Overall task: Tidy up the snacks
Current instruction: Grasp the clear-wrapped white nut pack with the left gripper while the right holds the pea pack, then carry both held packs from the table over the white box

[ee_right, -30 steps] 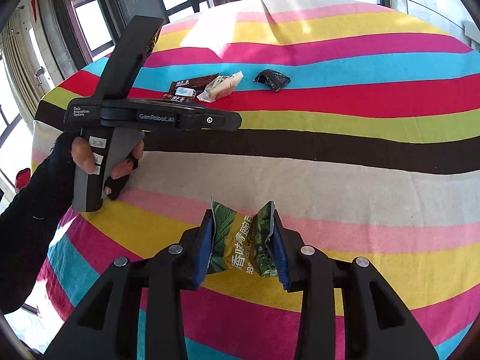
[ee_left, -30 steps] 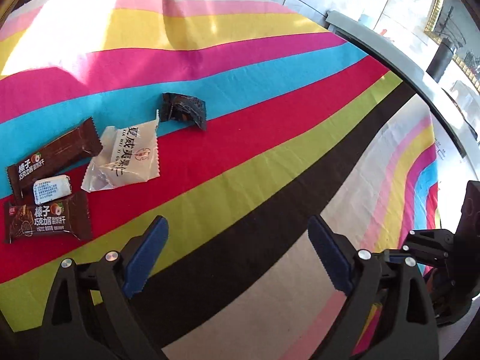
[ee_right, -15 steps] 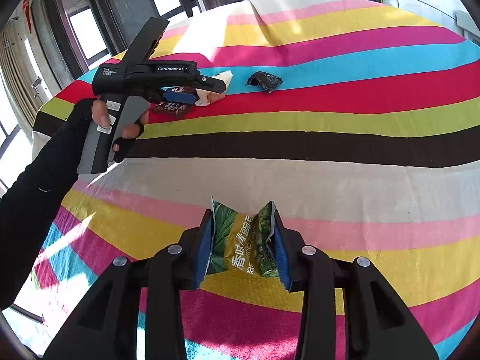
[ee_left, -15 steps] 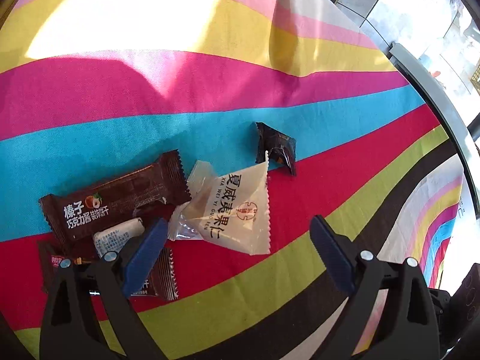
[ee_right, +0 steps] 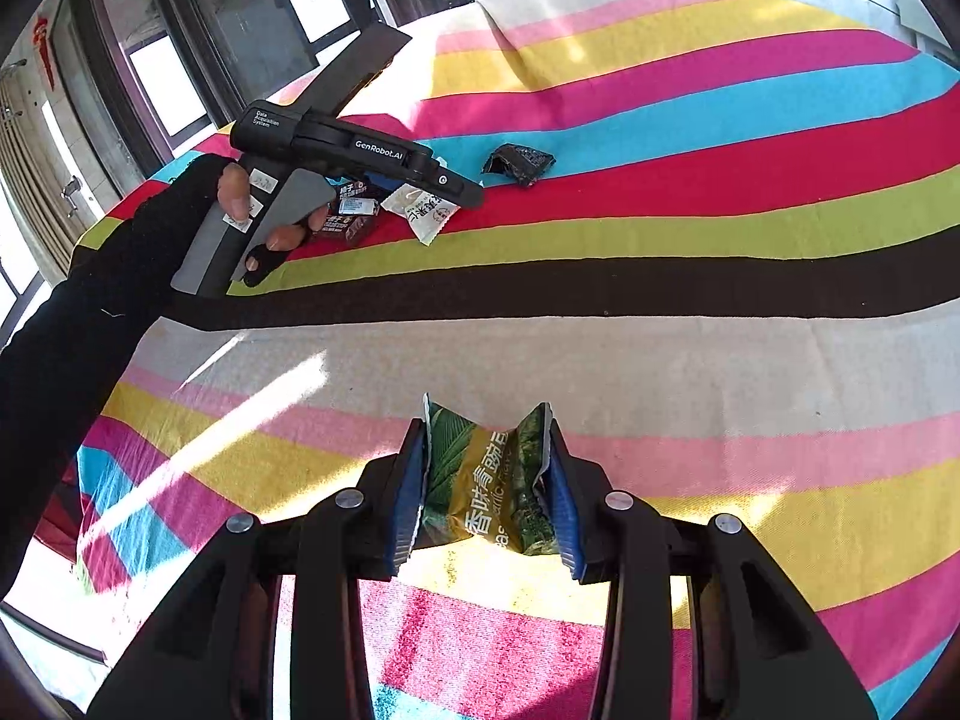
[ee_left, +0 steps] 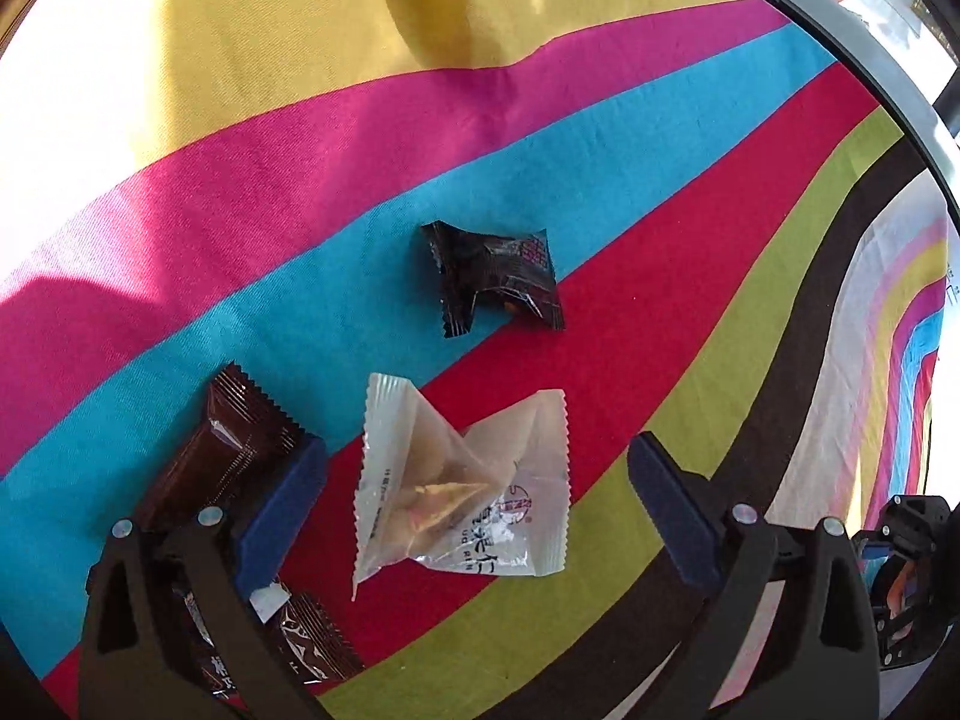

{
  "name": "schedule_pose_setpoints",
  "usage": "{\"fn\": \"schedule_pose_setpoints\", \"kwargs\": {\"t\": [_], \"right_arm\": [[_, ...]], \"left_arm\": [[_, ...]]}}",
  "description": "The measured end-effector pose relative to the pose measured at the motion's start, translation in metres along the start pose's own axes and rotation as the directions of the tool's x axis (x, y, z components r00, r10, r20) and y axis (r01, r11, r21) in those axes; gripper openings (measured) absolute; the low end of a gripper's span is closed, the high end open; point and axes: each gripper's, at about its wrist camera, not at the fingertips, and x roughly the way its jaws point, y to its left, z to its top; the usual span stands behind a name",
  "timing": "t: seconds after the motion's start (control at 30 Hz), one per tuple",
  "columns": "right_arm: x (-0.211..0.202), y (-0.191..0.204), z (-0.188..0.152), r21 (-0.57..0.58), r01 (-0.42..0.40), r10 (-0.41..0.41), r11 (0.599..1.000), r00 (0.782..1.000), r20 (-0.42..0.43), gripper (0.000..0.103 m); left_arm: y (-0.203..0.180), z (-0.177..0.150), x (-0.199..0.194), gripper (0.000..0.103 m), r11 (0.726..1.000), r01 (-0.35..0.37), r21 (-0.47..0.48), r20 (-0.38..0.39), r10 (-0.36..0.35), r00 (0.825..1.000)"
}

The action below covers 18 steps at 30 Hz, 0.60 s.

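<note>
- Right gripper [ee_right: 487, 495]: nearest to us in its own view, its blue pads pressed on either side of a green and yellow snack packet [ee_right: 483, 480], which bulges and creases between them. We hold it above the yellow and pale pink bands of the striped tablecloth [ee_right: 660, 360].
- Left gripper [ee_left: 477, 504]: jaws spread wide and opening further. No pad touches a wrapper, though the translucent white snack sachet [ee_left: 462, 486] lies on the cloth in the gap between them.
- Translucent white snack sachet: crumpled, red round mark and dark printed characters on its face, pale pieces showing inside. It rests on the red stripe, reaching onto the lime-green one.
- Brown chocolate bar wrapper [ee_left: 240, 450]: long, with serrated ends, lying on the blue and red stripes, its near end hidden behind the left blue pad [ee_left: 282, 510].
- A second brown wrapper [ee_left: 312, 642] and a small white piece beside it lie below that pad, mostly covered by the gripper's frame.
- Small black wrapper [ee_left: 495, 276]: crinkled, set apart beyond the sachet, straddling the blue and red stripes.
- From the right wrist view, a hand [ee_right: 252, 210] in a dark fingerless glove and black sleeve grips the left gripper's handle over this cluster of snacks.
- Farthest: window frames [ee_right: 180, 60] beyond the table's edge.
</note>
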Motion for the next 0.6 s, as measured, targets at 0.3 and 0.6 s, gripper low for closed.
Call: {"fn": "schedule_pose_setpoints", "kwargs": {"t": [0.3, 0.6], "right_arm": [[0.0, -0.001, 0.001, 0.003, 0.004, -0.004, 1.0, 1.0, -0.005, 0.039], [0.002, 0.0, 0.002, 0.002, 0.039, -0.039, 0.999, 0.999, -0.015, 0.039]], "left_arm": [[-0.023, -0.016, -0.006, 0.042, 0.987, -0.099, 0.127, 0.069, 0.091, 0.993], [-0.062, -0.089, -0.038, 0.036, 0.979, -0.132, 0.154, 0.148, 0.109, 0.983]]}}
